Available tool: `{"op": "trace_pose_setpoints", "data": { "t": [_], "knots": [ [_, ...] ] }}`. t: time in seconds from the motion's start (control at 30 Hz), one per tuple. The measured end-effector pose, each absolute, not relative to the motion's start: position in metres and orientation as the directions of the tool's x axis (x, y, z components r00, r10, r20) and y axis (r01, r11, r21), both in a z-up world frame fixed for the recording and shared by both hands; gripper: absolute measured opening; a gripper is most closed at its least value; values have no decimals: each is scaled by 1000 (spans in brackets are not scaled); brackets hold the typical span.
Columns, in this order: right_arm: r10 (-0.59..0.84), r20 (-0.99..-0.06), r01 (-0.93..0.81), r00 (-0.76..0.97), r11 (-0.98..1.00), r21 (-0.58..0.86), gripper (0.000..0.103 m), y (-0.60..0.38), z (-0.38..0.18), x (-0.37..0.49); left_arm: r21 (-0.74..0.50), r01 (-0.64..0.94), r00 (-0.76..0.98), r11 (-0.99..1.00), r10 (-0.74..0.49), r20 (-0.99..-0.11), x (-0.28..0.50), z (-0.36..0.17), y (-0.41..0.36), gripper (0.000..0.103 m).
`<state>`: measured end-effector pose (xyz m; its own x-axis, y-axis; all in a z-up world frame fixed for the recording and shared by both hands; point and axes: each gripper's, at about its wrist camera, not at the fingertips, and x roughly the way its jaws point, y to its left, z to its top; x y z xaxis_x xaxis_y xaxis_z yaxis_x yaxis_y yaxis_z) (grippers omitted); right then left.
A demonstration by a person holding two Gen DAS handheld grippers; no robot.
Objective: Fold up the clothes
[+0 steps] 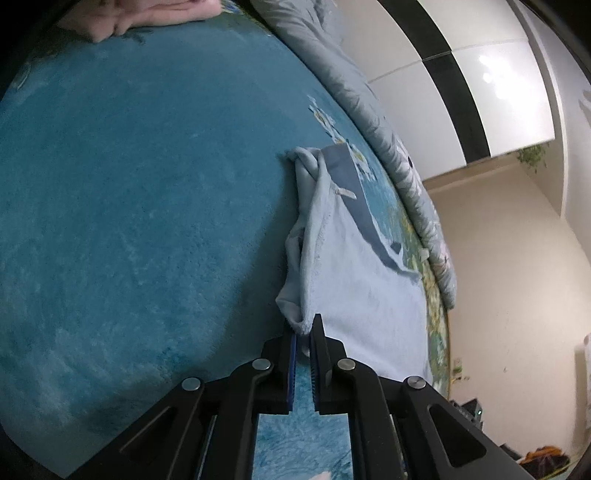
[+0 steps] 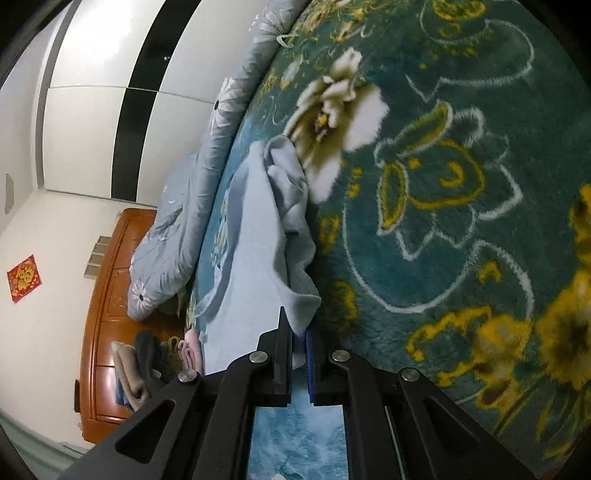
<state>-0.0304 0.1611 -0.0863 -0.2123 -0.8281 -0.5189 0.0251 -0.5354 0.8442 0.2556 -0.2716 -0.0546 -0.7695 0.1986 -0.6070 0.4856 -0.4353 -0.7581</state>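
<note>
A light blue garment with a darker blue band lies on the teal fleece blanket. My left gripper is shut on the garment's near bunched corner. In the right wrist view the same garment lies folded lengthwise on the flowered part of the blanket. My right gripper is shut on its near corner. Both hold the cloth low at the blanket's surface.
A grey flowered quilt runs along the bed's far edge, and also shows in the right wrist view. A pink folded cloth lies at the far end. A stack of folded clothes sits by a wooden cabinet.
</note>
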Motion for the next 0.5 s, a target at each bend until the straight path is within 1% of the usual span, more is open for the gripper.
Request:
{"op": "trace_pose_setpoints", "data": {
  "t": [0.13,0.2,0.23,0.27,0.3,0.33,0.4,0.47,0.5],
  "knots": [
    [-814,-544,37,-202,-562,826,9,163,-89,-33,-731,487,-753,-477,195,-629,259,-49,-276,9],
    [-801,-562,60,-206,-584,810,10,165,-87,-34,-717,487,-744,-498,193,-639,261,-46,-278,11],
    [-790,-575,77,-213,-600,796,13,167,-85,-34,-710,487,-740,-508,192,-645,262,-45,-279,12],
    [-773,-593,97,-225,-624,776,22,171,-81,-34,-699,488,-736,-523,184,-651,263,-42,-280,13],
    [-750,-614,115,-245,-652,750,27,175,-77,-35,-672,493,-732,-553,153,-664,266,-35,-284,16],
    [-709,-644,132,-287,-695,707,28,183,-70,-36,-644,498,-728,-581,123,-674,268,-27,-287,18],
    [-614,-690,160,-384,-780,605,30,193,-52,-39,-582,501,-716,-640,72,-695,257,-12,-293,29],
    [-554,-703,214,-446,-829,517,32,187,-33,-44,-529,469,-704,-707,63,-708,224,2,-294,34],
    [-555,-700,272,-448,-831,485,32,173,-24,-48,-502,449,-695,-739,64,-716,205,8,-294,37]
  ]
}}
